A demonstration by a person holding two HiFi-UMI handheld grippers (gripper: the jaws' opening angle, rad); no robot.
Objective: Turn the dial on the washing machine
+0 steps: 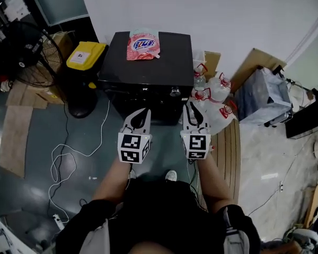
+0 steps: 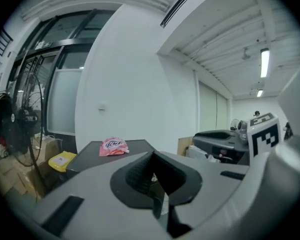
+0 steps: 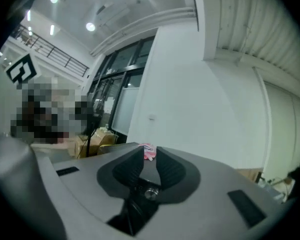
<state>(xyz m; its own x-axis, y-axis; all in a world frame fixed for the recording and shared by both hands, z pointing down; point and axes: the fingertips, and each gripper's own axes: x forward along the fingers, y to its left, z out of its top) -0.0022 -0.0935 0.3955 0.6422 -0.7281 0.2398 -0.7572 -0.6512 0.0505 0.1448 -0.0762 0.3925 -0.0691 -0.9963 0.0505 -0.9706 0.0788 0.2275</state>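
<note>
The dial [image 1: 175, 92] sits on the front panel of the black washing machine [image 1: 148, 62], toward its right end and just under the top edge. Neither tool has reached it yet. The right tool [image 1: 193, 110] hangs in front of the machine, a little right of the dial and well short of it. Its jaws are only slightly apart with nothing between the pads, and in the right gripper view the dial [image 3: 150, 194] shows through that narrow slot. The main risk is that this gap looks too narrow for the knob. If the tool is pushed forward as it is, the fingertips would likely butt against the dial's face or the panel rather than straddle the knob, and any twist would then slip. Because the approach starts off to the right of the dial, one pad may catch the rim, and the smooth metal knob may spin free under a partial grip. A swing wide to the right of the machine could also knock the water bottles [image 1: 218, 89] crowded against that side. The left tool [image 1: 142, 116] is closed and empty in front of the machine, left of the dial. It could bump the front panel if it drifts forward alongside the other. The pink detergent pouch [image 1: 143, 45] on top of the machine lies far back and seems out of harm's way.
</note>
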